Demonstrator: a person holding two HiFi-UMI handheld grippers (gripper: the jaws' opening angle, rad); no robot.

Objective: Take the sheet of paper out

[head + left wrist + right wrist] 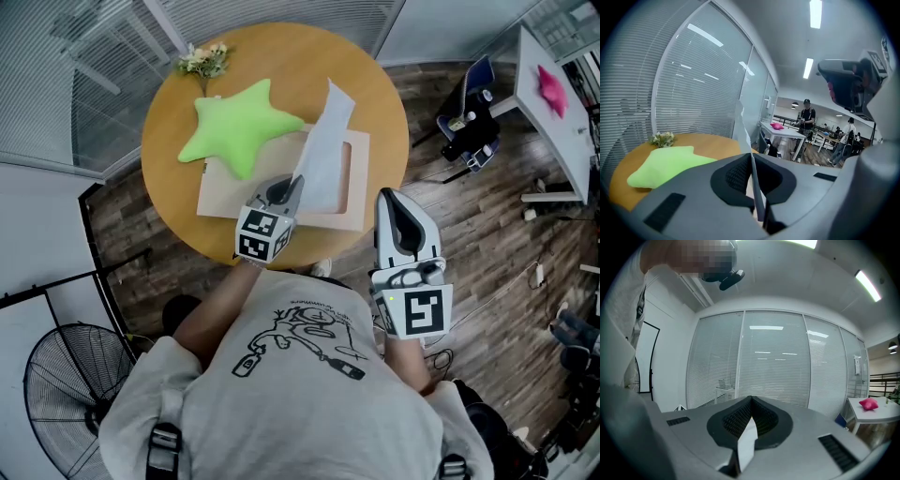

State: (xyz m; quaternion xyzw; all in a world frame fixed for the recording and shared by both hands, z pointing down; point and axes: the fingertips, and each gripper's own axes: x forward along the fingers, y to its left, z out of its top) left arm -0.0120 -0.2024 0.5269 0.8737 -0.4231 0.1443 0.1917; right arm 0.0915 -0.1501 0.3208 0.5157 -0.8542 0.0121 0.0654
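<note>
A: What's the container & what's in it?

B: One flat tan envelope [230, 197], lying on the round table [169, 122] by its near edge, w/ a rectangular cut-out on its right side. One sheet of paper [323, 141] comes out of it. The lower part is at the cut-out, the rest stands up & tilts toward the far-right edge. Can't tell how much is inside.

A: Who's got the sheet?

B: Left gripper [292, 186], clamped on the sheet's near end, just above the envelope. In the left gripper view the sheet [742, 124] runs edge-on through the pinched jaws of that gripper [753, 164] & rises past them.

A: Right one?

B: Right gripper [392, 199] is off the table, beside its near-right edge, well apart from the envelope. The right gripper view shows this gripper [750, 401] w/ jaws pressed together. There's a pale sliver at the seam, can't tell what it is.

A: Counts?

B: 1 envelope, 1 sheet, 2 grippers. Also 1 green star cushion [234, 127] left of centre, touching the envelope's far-left corner, & 1 small flower bunch [204, 59] at the far-left edge
</note>
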